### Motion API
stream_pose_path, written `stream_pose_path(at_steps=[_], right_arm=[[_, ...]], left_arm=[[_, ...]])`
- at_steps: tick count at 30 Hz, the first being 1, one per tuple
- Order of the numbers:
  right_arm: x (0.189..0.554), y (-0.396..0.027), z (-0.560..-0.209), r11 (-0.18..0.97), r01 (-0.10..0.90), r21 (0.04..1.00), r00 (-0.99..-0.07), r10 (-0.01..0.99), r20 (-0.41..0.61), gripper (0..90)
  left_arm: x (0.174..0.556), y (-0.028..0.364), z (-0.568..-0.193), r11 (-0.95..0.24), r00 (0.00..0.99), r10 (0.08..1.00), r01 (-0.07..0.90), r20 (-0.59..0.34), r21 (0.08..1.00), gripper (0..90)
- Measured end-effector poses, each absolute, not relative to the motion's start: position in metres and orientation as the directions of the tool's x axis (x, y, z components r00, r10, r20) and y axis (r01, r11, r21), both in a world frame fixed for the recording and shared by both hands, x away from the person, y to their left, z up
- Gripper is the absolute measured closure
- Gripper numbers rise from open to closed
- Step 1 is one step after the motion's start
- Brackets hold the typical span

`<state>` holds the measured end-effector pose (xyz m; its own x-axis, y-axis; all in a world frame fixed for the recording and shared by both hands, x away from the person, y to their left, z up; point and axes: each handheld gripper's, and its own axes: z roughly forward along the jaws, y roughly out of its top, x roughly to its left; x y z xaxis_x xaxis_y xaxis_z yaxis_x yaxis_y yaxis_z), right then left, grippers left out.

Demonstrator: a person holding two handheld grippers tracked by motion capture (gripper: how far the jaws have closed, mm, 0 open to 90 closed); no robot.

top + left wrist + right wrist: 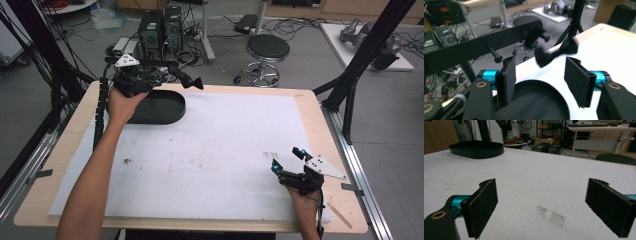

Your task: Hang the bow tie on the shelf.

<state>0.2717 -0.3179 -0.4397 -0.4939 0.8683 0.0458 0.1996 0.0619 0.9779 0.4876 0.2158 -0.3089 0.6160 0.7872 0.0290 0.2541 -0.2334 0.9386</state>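
A black oval tray (172, 115) sits at the far left of the white mat (210, 150). My left gripper (187, 80) hovers over the tray's far side, pointing right along the table's back edge. In the left gripper view its jaws (539, 67) stand open with nothing between the pads, and the tray's rim (560, 100) curves below them. Just past the jaws, a dark floppy-looking piece (551, 53) rests at the table's far edge. My right gripper (287, 158) rests low near the front right, wide open (542, 182) over bare mat, with the tray (476, 148) far off.
A dark smudge (551, 216) marks the mat in front of the right gripper. A black stool (267, 50) and computer cases (160, 30) stand on the floor behind the table. Black frame struts (350, 85) rise at the right rear corner.
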Motion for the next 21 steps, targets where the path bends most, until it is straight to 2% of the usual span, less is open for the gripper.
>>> stream_pose_path(at_steps=[18,21], right_arm=[[0.272,-0.319,-0.440,0.050,0.199,0.979,-0.494,0.868,0.056,10.2],[0.272,-0.319,-0.440,0.050,0.200,0.979,-0.494,0.868,0.056,10.2]], left_arm=[[0.421,0.220,-0.294,-0.180,0.681,0.730,0.119,0.052,0.976,26.6],[0.408,0.222,-0.294,-0.164,0.682,0.729,0.102,0.051,0.981,21.4]])
